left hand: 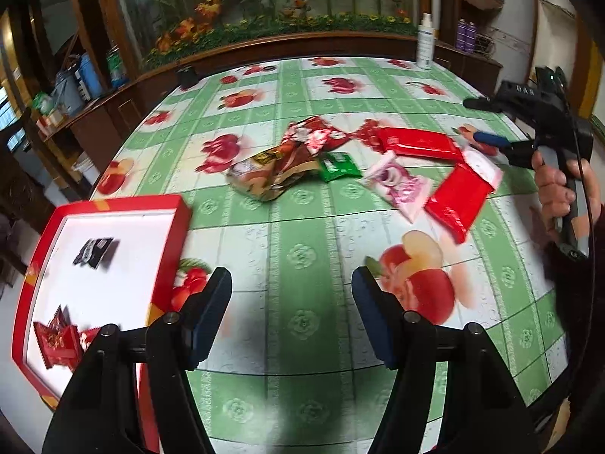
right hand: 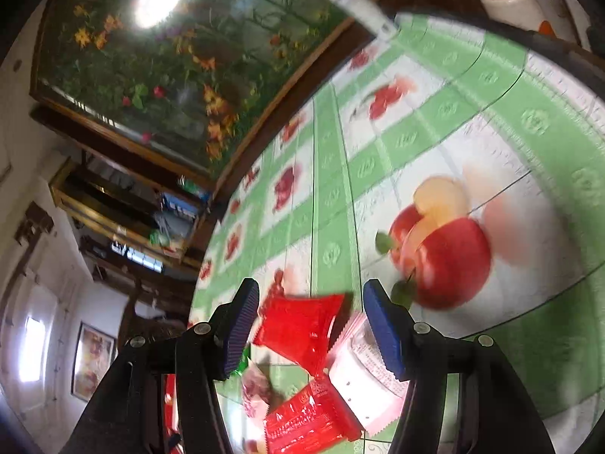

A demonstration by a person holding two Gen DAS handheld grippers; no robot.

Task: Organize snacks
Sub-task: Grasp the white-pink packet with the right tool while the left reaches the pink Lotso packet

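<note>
My left gripper [left hand: 292,276] hangs open over the apple-print tablecloth [left hand: 302,249] with nothing between its fingers. To its left lies a red box [left hand: 181,219] with a white inside, holding a black packet [left hand: 94,251] and red packets [left hand: 56,340]. Loose snacks lie mid-table: a brown packet [left hand: 272,174], a green one [left hand: 338,166], a pink one [left hand: 397,185] and red ones [left hand: 459,198]. A hand [left hand: 556,185] holds my right gripper [left hand: 469,121] at their right end. In the right wrist view that gripper [right hand: 308,295] is open above a red packet [right hand: 302,329], its pads clear of it.
A white spray bottle [left hand: 425,41] stands at the table's far edge, a small black object [left hand: 187,75] at the far left edge. A wooden cabinet with a flower picture [left hand: 264,7] runs behind the table. Cluttered shelves [left hand: 75,83] stand to the left.
</note>
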